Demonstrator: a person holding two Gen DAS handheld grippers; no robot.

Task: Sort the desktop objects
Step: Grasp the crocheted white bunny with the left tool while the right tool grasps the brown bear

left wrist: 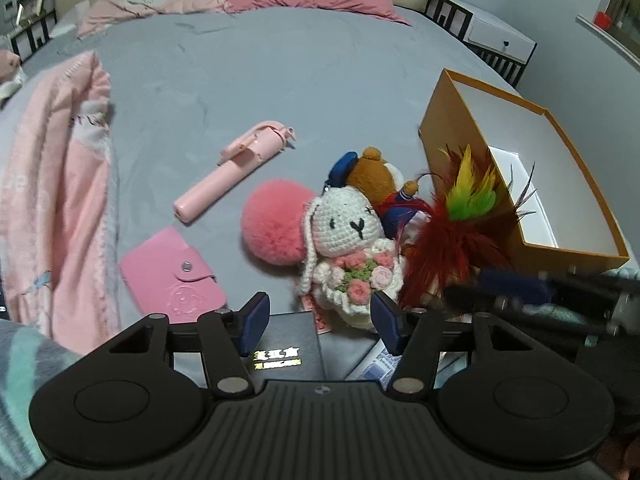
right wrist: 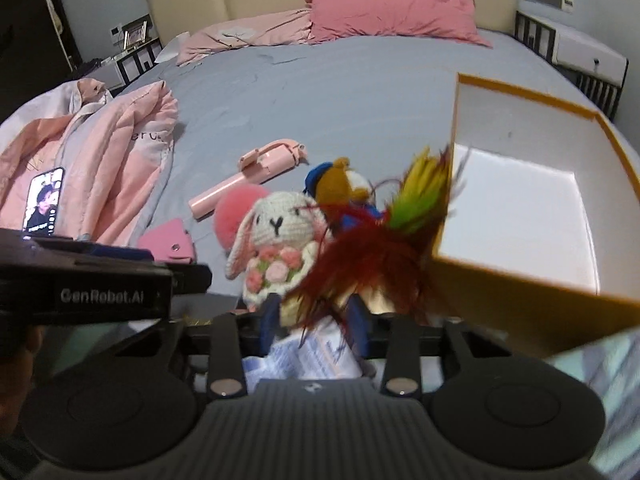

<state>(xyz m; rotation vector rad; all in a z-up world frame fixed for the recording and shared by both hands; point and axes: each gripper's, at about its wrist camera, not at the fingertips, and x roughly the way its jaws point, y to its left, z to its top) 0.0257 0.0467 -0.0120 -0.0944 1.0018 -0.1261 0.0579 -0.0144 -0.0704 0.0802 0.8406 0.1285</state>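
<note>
On the grey bed sheet lie a crochet bunny (left wrist: 352, 236) (right wrist: 280, 236), a pink pompom (left wrist: 272, 220), a brown bear plush (left wrist: 376, 176), a pink selfie stick (left wrist: 232, 172) and a pink card wallet (left wrist: 172, 280). A red, yellow and green feather shuttlecock (left wrist: 452, 232) (right wrist: 372, 248) leans by the orange box (left wrist: 452, 120) (right wrist: 520, 308). My left gripper (left wrist: 320, 326) is open just short of the bunny, over a black box (left wrist: 288, 344). My right gripper (right wrist: 316, 326) has the lower red feathers between its pads; blur hides whether they press.
A folded pink quilt (left wrist: 60, 200) lies at the left with a lit phone (right wrist: 44, 200) on it. Pink pillows (right wrist: 392, 16) rest at the headboard. A white printed packet (right wrist: 312, 356) lies under my right gripper. The orange box's white inside holds nothing visible.
</note>
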